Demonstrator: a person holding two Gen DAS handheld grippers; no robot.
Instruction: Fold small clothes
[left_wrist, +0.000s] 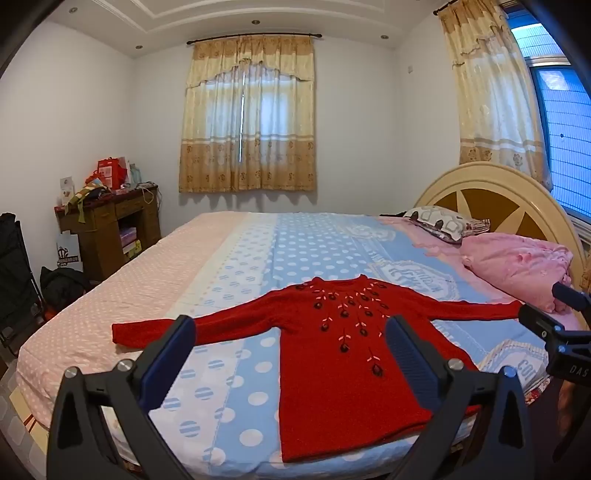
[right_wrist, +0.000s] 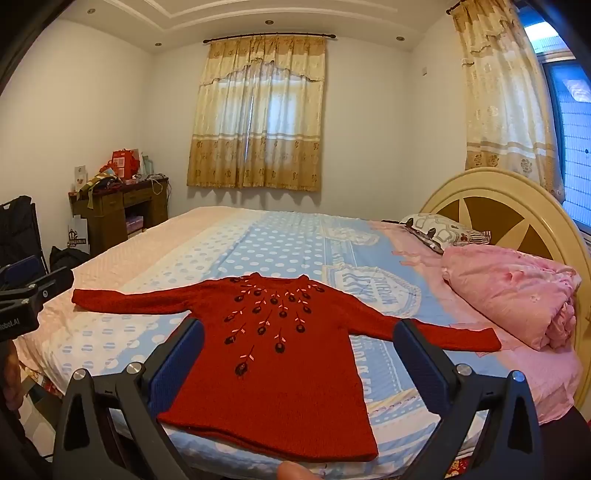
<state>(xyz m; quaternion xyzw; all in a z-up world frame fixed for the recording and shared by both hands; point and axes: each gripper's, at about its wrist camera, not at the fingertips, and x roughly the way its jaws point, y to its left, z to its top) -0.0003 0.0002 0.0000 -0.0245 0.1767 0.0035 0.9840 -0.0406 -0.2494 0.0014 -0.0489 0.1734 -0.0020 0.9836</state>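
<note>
A small red knitted sweater (left_wrist: 332, 354) with dark embroidered flowers lies flat and face up on the bed, both sleeves spread out sideways; it also shows in the right wrist view (right_wrist: 280, 350). My left gripper (left_wrist: 291, 332) is open and empty, held above the near edge of the bed in front of the sweater's hem and left sleeve. My right gripper (right_wrist: 299, 339) is open and empty, above the sweater's lower body. The right gripper's body shows at the right edge of the left wrist view (left_wrist: 565, 332).
The bed (left_wrist: 236, 266) has a blue and pink polka-dot sheet. A folded pink quilt (left_wrist: 517, 269) and a patterned pillow (left_wrist: 443, 221) lie by the round headboard (left_wrist: 491, 184) on the right. A cluttered wooden desk (left_wrist: 107, 221) stands at the back left.
</note>
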